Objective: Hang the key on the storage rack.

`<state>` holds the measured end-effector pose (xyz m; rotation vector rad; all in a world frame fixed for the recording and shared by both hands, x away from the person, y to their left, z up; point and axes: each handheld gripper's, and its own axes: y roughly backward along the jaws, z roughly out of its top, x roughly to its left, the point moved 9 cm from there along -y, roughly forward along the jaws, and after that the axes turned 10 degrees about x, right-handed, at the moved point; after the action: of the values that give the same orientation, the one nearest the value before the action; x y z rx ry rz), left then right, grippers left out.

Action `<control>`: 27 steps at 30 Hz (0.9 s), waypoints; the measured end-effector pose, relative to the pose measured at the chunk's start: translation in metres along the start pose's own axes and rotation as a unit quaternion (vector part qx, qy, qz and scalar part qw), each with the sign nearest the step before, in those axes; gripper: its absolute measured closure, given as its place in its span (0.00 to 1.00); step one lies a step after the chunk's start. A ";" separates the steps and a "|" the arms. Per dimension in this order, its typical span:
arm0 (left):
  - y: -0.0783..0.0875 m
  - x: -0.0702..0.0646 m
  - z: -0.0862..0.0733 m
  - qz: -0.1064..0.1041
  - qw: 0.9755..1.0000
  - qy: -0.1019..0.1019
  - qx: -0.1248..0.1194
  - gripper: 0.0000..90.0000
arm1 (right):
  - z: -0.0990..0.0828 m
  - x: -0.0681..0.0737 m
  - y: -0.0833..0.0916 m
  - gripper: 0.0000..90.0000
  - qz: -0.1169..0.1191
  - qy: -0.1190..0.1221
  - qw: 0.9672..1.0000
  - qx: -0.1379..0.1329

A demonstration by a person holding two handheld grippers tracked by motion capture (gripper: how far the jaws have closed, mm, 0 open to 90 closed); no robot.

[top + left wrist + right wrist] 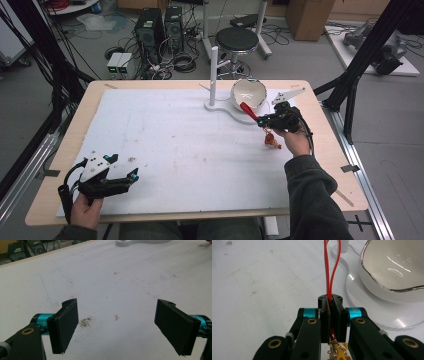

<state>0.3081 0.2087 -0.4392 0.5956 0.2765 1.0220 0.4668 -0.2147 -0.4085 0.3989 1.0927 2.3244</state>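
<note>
I count two grippers: left gripper [122, 168] and right gripper [263, 120]. One white bowl [248, 93], one white stand [214, 76], one red cord loop [332, 267], one white mat [175, 145], one table [80, 117].

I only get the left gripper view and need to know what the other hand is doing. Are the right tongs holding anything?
Observer: Yes, the right tongs are shut on a red cord loop.
Operator: Is anything attached to the cord?
Observer: A small orange and gold charm hangs below the tongs.
Operator: What lies ahead of the loop?
Observer: A white bowl with a silver rim, sitting on the base of the white stand.
</note>
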 end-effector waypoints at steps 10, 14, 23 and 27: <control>0.000 0.000 0.000 0.002 1.000 0.000 0.000 0.22 | 0.008 0.004 0.012 0.95 -0.004 -0.007 0.999 -0.033; 0.000 0.000 0.001 0.002 1.000 0.001 -0.001 0.22 | 0.013 0.007 0.016 0.96 -0.004 -0.002 0.999 -0.045; 0.001 0.000 0.001 0.004 1.000 -0.002 -0.001 0.22 | 0.026 0.016 0.021 0.96 -0.004 0.000 0.998 -0.062; 0.002 0.001 0.001 0.006 1.000 -0.002 -0.003 0.22 | 0.033 0.019 0.022 0.96 -0.005 -0.005 0.998 -0.070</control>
<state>0.3076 0.2097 -0.4371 0.5942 0.2671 1.0319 0.4599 -0.1949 -0.3697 0.3492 0.9178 2.3709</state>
